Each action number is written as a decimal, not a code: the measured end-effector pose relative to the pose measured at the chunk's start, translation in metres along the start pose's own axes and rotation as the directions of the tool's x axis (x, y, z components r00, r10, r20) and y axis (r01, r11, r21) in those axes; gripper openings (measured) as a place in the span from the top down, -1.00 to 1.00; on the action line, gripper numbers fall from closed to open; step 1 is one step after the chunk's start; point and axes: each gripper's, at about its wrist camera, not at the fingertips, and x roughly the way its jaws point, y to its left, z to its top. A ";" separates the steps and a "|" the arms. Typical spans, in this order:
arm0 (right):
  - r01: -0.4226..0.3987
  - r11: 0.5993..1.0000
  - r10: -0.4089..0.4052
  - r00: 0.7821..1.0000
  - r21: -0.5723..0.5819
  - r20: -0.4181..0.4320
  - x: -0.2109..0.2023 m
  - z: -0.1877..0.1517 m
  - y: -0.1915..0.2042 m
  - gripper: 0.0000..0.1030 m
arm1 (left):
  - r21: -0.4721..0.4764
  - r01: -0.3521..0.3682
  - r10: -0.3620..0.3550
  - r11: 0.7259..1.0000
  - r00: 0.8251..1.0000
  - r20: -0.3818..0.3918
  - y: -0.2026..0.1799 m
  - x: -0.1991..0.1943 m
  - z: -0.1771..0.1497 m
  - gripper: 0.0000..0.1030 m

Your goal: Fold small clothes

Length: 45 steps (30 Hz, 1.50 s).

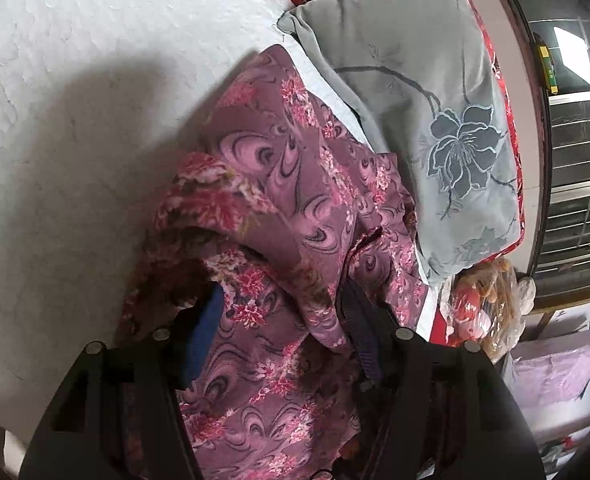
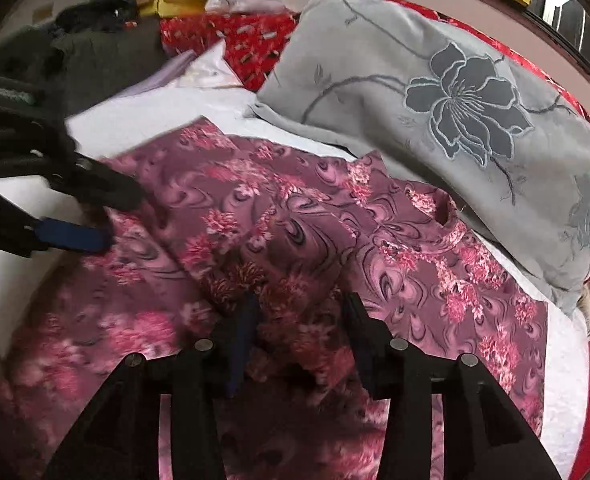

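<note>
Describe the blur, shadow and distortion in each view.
Left wrist view: sharp, with a broad dark shadow on the white bedspread and fisheye bending at the window. Right wrist view: the left claw and nearby floral garment are motion-smeared; the grey pillow stays fairly crisp.

We list the garment (image 2: 295,216) under both grippers as mauve-purple, printed with pink flower clusters and dark-edged peacock-feather swirls. Beyond it, ahead and to the right of the right gripper (image 2: 299,320), we note a grey pillow (image 2: 375,60) bearing a large dark grey flower outlined in pale blue, with thin dark stems. We record the bedsheet (image 1: 75,140) left of the left gripper (image 1: 283,308) as white with a faint embossed texture. Farther out past the pillow, we see red fabric (image 2: 251,40) with small white marks. Both grippers are black, and their finger pads (image 2: 75,234) are blue.
</note>
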 end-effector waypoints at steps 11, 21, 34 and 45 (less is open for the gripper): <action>-0.093 0.929 0.080 0.995 0.359 0.052 -0.044 -0.026 -0.112 0.82 | -0.017 0.008 -0.008 1.000 1.000 -0.011 0.002 0.008 0.002 -0.17; -0.045 0.998 0.046 0.999 0.041 -0.029 -0.001 -0.012 -0.008 0.23 | 0.012 -0.009 0.010 1.000 1.000 -0.010 0.002 -0.002 0.001 -0.17; -0.085 0.741 0.071 0.996 0.666 0.048 -0.039 -0.077 -0.175 0.79 | 0.005 0.013 -0.012 1.000 0.999 -0.048 -0.006 0.011 -0.003 -0.17; -0.101 0.629 0.071 0.995 0.771 0.072 -0.025 -0.082 -0.202 -0.17 | 0.016 -0.035 0.036 0.999 0.997 -0.069 -0.021 0.033 0.001 -0.17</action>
